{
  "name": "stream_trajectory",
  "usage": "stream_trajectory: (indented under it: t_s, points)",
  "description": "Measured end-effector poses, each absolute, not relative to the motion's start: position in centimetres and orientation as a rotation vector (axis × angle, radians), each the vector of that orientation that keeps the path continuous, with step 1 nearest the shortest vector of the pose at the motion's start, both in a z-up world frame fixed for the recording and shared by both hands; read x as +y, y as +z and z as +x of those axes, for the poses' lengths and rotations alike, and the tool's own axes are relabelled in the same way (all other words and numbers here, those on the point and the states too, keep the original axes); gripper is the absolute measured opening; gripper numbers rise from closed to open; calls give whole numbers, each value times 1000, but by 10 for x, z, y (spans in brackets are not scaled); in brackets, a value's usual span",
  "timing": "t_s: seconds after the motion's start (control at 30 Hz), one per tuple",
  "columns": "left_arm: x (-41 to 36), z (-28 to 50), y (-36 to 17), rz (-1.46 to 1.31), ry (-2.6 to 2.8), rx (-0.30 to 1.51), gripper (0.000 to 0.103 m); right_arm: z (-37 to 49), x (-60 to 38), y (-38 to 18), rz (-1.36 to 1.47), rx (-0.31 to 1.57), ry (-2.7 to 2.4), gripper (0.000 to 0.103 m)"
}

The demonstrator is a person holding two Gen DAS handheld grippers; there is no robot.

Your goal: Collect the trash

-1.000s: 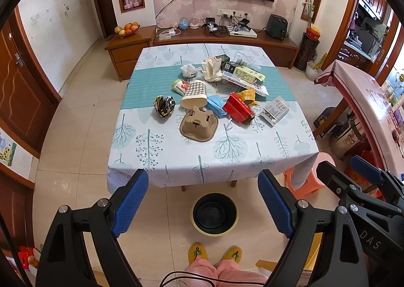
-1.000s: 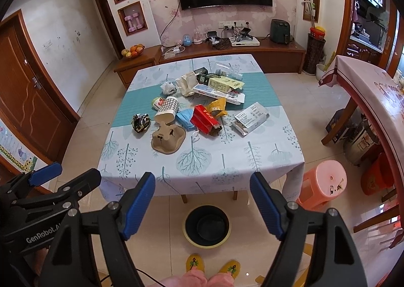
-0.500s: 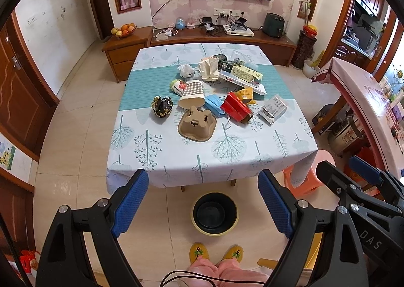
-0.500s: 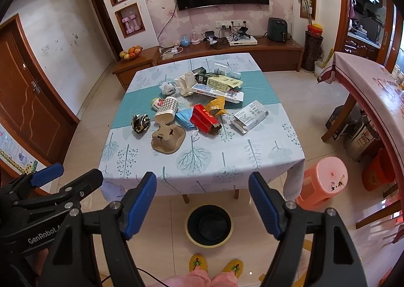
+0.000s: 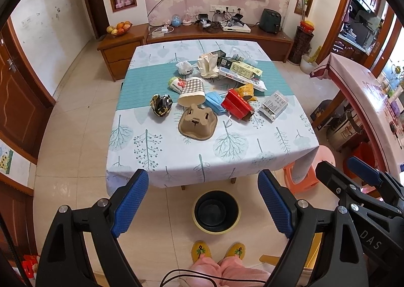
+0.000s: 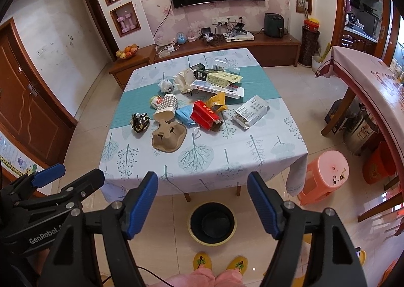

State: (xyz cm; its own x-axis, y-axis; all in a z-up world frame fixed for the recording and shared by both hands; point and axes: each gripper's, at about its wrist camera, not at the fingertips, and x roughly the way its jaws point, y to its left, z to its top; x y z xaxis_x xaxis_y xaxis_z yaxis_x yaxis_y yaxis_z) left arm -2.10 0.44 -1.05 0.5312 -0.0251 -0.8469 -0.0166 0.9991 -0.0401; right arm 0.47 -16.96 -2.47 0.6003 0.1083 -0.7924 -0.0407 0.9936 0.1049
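Trash sits heaped mid-desk (image 5: 156,155); the red carton (image 5: 236,107) lies with its long axis running diagonally, open end toward the near right. Left tongs (image 5: 203,207) and right tongs (image 6: 202,205) hover level over the floor bin (image 5: 216,211), both wide, gripping nothing.

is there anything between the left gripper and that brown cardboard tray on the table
Nothing visible. The open left gripper hangs off the table's near edge, and only bare tablecloth lies between it and the cardboard tray. The other trash sits behind or beside the tray.

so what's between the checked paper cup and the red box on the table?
A crumpled blue face mask lies between the checked cup and the red box, touching both. Clearest in the left wrist view; the right wrist view shows it too.
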Motion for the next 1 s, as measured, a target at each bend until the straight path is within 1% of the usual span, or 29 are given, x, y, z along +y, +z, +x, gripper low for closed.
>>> stream_trajectory:
  t_s: [0.57,0.83,1.0]
  points:
    - [17,20,-15,-45,-76,1025,87,17,-163,-25,112,932,32,73]
    - [7,57,-25,-57,-93,1059,87,53,-189,-34,193,964,10,73]
    - [-6,94,-37,-85,-82,1107,87,97,-220,-47,247,1014,28,73]
